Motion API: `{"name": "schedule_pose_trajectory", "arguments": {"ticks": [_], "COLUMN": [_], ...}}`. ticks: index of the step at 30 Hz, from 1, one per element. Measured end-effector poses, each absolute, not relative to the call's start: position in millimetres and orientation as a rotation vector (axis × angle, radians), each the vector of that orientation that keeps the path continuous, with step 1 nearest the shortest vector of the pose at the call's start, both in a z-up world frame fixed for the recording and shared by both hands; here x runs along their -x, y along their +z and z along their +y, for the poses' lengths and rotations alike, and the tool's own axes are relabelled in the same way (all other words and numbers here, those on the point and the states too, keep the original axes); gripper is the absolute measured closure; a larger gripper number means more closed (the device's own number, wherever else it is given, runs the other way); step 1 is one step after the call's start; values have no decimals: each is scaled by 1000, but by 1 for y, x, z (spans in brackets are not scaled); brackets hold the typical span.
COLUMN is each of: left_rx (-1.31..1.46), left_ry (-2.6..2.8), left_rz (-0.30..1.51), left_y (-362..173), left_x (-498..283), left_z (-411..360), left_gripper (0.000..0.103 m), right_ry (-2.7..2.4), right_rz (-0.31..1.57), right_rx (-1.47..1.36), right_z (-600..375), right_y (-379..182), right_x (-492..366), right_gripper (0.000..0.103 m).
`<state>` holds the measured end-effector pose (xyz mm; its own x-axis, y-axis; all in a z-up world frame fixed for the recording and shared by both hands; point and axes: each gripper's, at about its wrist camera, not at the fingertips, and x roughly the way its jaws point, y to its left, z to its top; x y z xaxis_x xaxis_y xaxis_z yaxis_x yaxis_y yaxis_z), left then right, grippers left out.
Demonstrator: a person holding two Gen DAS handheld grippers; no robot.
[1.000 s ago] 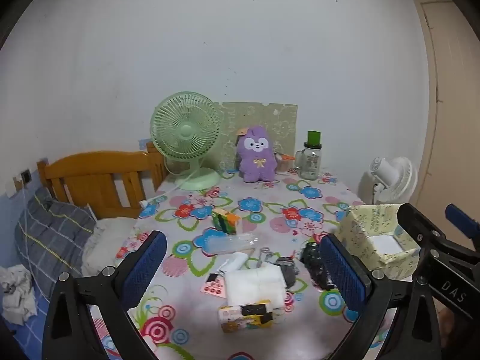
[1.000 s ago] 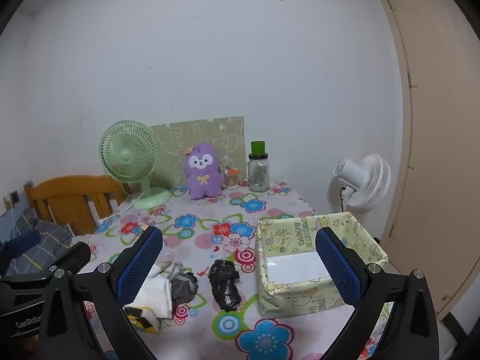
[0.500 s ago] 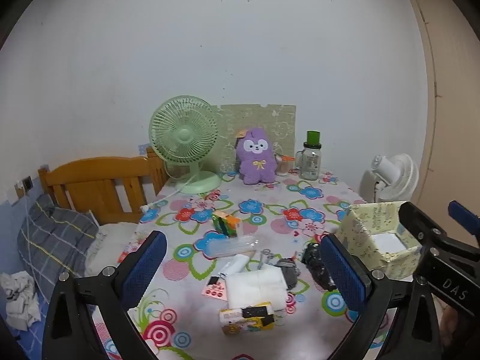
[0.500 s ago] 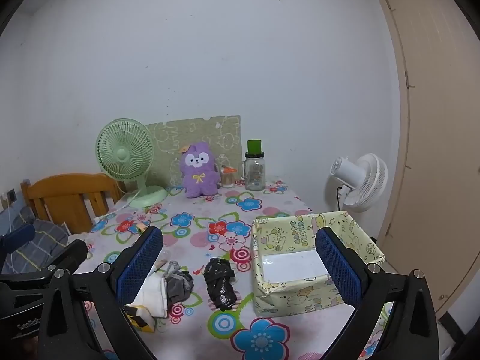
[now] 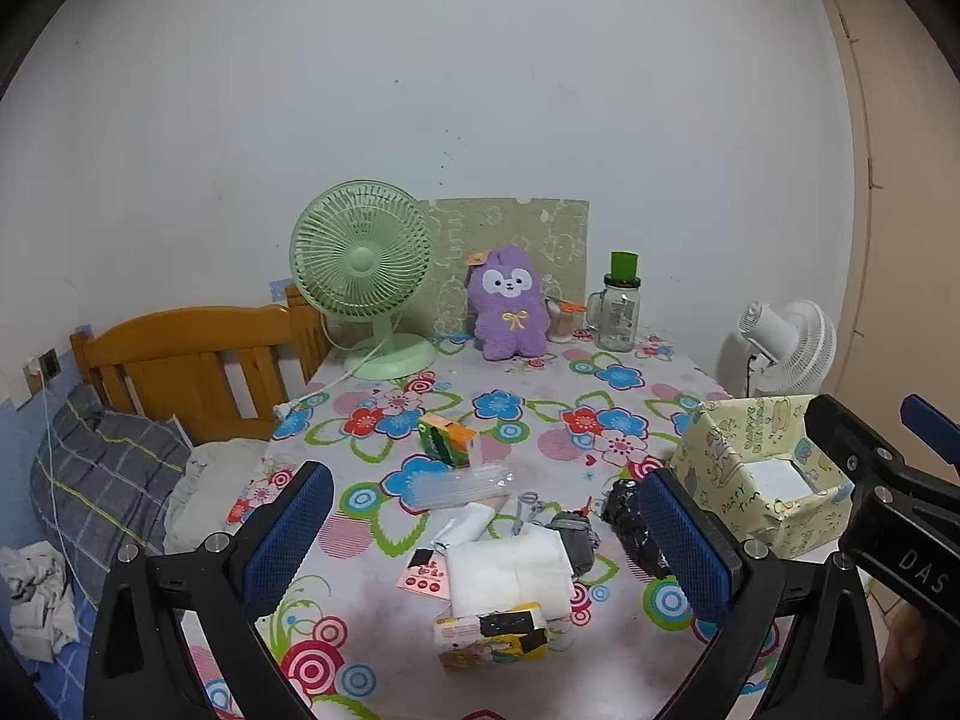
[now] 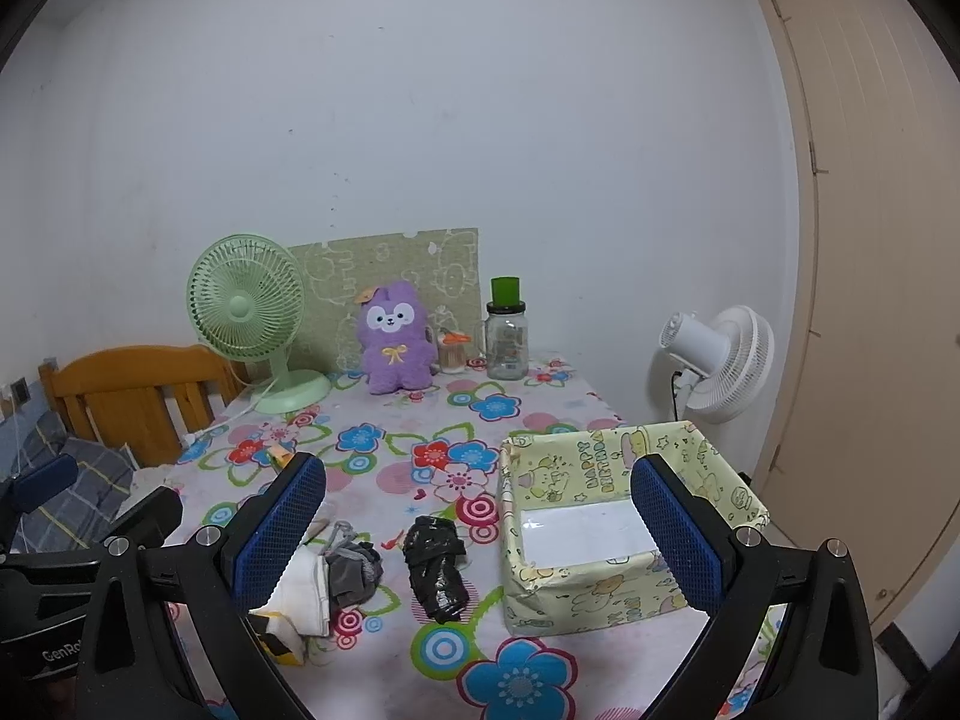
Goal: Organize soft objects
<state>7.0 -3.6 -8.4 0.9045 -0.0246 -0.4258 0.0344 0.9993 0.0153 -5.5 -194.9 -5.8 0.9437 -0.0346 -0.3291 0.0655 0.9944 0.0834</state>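
both hand-held grippers hover above the near edge of the desk (image 5: 540,384), empty: the left hand-held gripper (image 5: 489,534) has its blue pads spread wide, and the right hand-held gripper (image 6: 474,528) is spread likewise, neither touching anything. the wide stance appears preparatory, leaving room to close on a soft bundle.

largest to smallest: the floral desk carries, at its right near corner, a yellow paper-wrapped box (image 6: 600,588), open-topped and seemingly empty, probably the destination for the soft things. against the far wall stand a green fan (image 5: 366,276), a purple plush toy (image 5: 510,312) and a glass jar (image 5: 618,315), apparently parked clear of the work area. the task's soft objects lie clustered near the front edge, left of the box: a folded white cloth (image 5: 510,564), a black crumpled bundle (image 6: 435,564) closest to the box, and a grey rolled piece (image 6: 354,564) between the two. a yellow tissue pack (image 5: 492,642) sits just in front of the cloth.

compared with one second earlier, both views have shifted slightly and the desk items sit a little differently in frame; the objects themselves have not moved, and both hand-held grippers stay spread.
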Motion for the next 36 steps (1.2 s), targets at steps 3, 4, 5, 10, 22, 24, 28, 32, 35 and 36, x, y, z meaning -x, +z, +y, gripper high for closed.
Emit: {"name": "schedule_pose_trajectory", "arguments": {"ticks": [3, 4, 5, 10, 22, 24, 28, 32, 35, 36], "left_rx": [-29, -29, -29, -31, -31, -30, -26, -23, -24, -24], "left_ry": [-20, -20, -22, -23, -25, -27, -30, -39, -41, -41], "left_rz": [436, 436, 438, 438, 440, 439, 441, 444, 445, 445], "left_y": [-9, -8, -7, -7, -7, -8, -8, -9, -9, -9], "left_x": [-8, -8, -9, -9, -9, -9, -10, -10, -10, -10], "left_z": [-5, -5, -4, -5, -9, -9, -9, -8, -8, -8], "left_gripper": [0, 0, 0, 0, 0, 0, 0, 0, 0, 0], "right_ry": [-55, -54, -52, -50, -41, -42, -41, -40, -39, -41], "right_rz": [329, 330, 330, 330, 333, 332, 329, 326, 325, 325], "right_rx": [-95, -95, -96, -90, -93, -92, -90, -89, -90, -89], "right_z": [-194, -194, -194, -194, -193, -194, -194, -195, -195, -194], "right_y": [-6, -6, -6, -7, -7, -6, -6, -5, -5, -5], "right_x": [7, 6, 5, 5, 5, 5, 4, 4, 4, 5], "right_gripper": [0, 0, 0, 0, 0, 0, 0, 0, 0, 0]}}
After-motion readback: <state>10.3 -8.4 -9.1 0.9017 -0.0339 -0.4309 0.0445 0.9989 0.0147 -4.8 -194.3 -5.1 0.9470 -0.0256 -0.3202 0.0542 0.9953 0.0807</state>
